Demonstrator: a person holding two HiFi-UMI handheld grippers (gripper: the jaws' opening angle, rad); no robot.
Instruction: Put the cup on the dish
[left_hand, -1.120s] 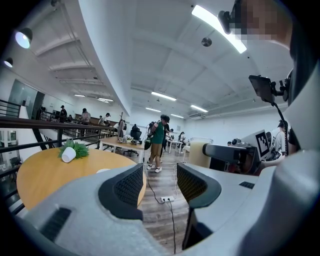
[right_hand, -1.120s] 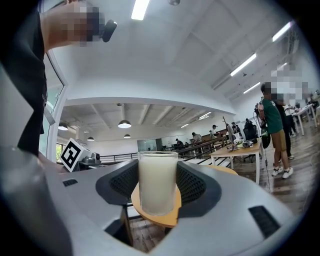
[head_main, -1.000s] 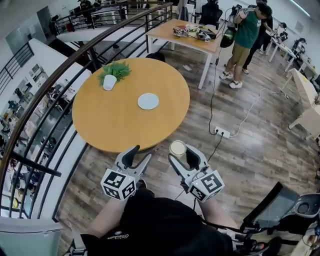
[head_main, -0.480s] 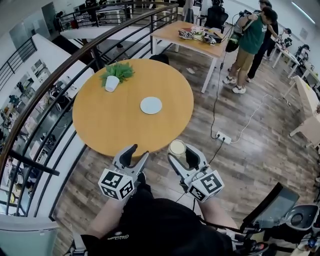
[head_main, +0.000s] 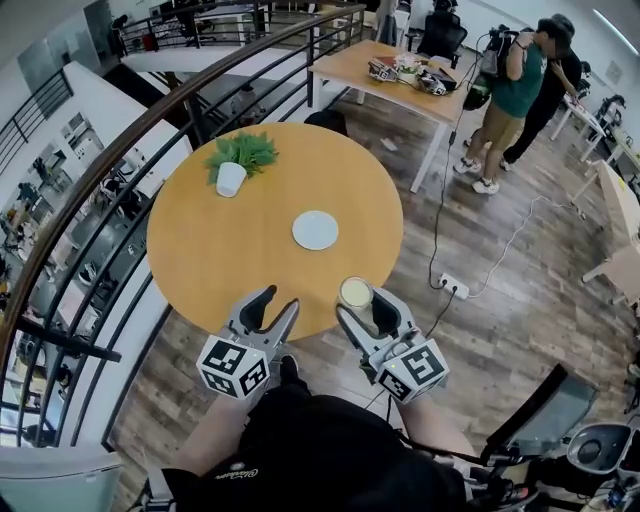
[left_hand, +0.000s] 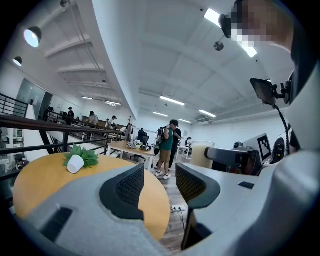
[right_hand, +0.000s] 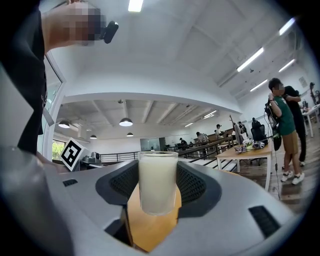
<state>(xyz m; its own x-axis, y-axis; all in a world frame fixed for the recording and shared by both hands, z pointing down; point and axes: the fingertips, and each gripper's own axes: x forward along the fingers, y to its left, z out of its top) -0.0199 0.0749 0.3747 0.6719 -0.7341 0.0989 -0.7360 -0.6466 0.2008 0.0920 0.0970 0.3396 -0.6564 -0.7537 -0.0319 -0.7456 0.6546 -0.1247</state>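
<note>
A round white dish (head_main: 316, 230) lies right of centre on the round wooden table (head_main: 220, 260). My right gripper (head_main: 364, 306) is shut on a pale cream cup (head_main: 356, 293), held upright over the table's near edge. In the right gripper view the cup (right_hand: 158, 175) stands between both pads of that gripper (right_hand: 158, 192). My left gripper (head_main: 280, 300) hovers at the near edge, left of the cup. Its jaws have just been closing a little, with nothing between them, and it stays open (left_hand: 160, 182). The cup (left_hand: 202, 154) shows at the right of the left gripper view.
A potted plant (head_main: 235, 165) in a white pot stands at the table's far left. A curved railing (head_main: 120, 150) runs along the left. On the right are a power strip (head_main: 452, 287) with cables, a rectangular table (head_main: 385, 70) and a standing person (head_main: 515, 95).
Both grippers have come forward to the round table; its near edge is now under their tips. The cup stays in the right gripper.
</note>
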